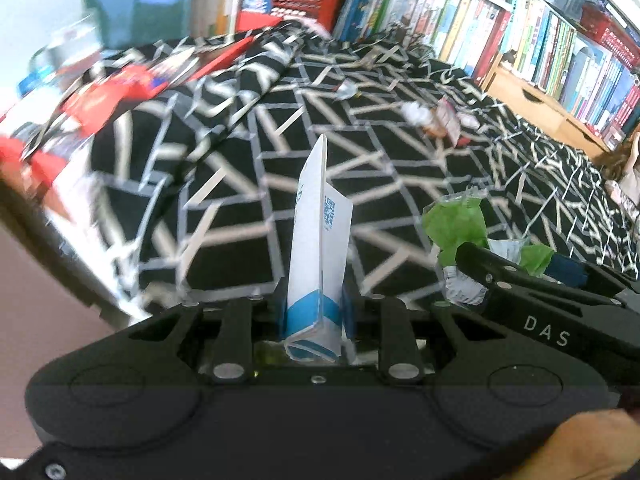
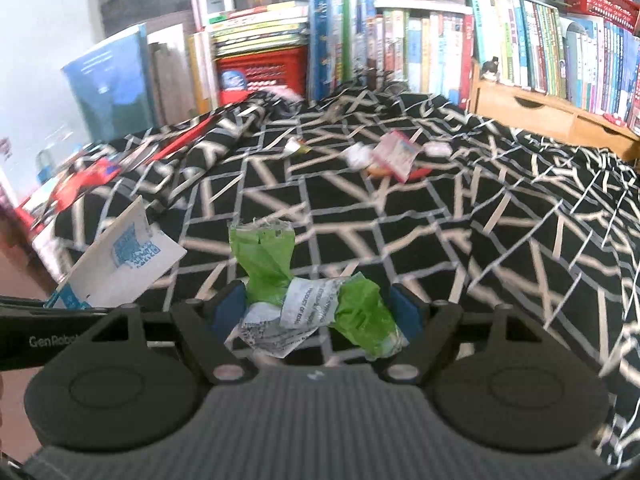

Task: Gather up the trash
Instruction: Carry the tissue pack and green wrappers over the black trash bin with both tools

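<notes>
Left gripper [image 1: 316, 312] clamps carton [image 1: 316, 240]; right gripper [image 2: 316, 308] pinches wrapper [image 2: 312, 304], seemingly near bedspread [image 2: 460, 240] edge.

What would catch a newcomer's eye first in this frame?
Both grippers are already loaded: the left gripper pinches a flattened white and blue carton that stands upright, and the right gripper clamps a crumpled green wrapper. Beyond them, more scraps lie on the black and white patterned blanket, before full bookshelves.
</notes>
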A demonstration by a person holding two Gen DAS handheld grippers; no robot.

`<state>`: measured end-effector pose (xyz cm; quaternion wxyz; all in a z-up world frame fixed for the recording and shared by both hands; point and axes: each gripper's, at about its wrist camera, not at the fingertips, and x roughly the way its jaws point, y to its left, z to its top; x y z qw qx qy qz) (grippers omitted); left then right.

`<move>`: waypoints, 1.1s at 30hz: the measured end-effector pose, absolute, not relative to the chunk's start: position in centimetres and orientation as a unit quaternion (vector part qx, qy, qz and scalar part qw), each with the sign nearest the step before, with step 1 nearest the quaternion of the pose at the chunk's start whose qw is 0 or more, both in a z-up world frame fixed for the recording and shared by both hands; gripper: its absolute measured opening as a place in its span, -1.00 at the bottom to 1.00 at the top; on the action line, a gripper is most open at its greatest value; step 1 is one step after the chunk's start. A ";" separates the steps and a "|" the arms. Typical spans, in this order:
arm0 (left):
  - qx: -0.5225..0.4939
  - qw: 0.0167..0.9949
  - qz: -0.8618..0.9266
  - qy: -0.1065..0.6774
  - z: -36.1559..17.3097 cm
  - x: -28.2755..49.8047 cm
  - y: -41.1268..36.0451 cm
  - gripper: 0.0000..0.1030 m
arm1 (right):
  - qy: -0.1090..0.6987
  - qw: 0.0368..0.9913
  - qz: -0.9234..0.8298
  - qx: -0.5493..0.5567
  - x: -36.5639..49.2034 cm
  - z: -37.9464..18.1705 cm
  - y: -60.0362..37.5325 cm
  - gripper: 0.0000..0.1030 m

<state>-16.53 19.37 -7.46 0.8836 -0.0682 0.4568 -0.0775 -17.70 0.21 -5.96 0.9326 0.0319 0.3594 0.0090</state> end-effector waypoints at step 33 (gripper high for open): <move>-0.073 0.853 -0.014 0.517 -20.2 -31.2 28.3 -0.48 | 0.404 0.908 0.106 -0.016 -28.0 -15.7 9.8 0.54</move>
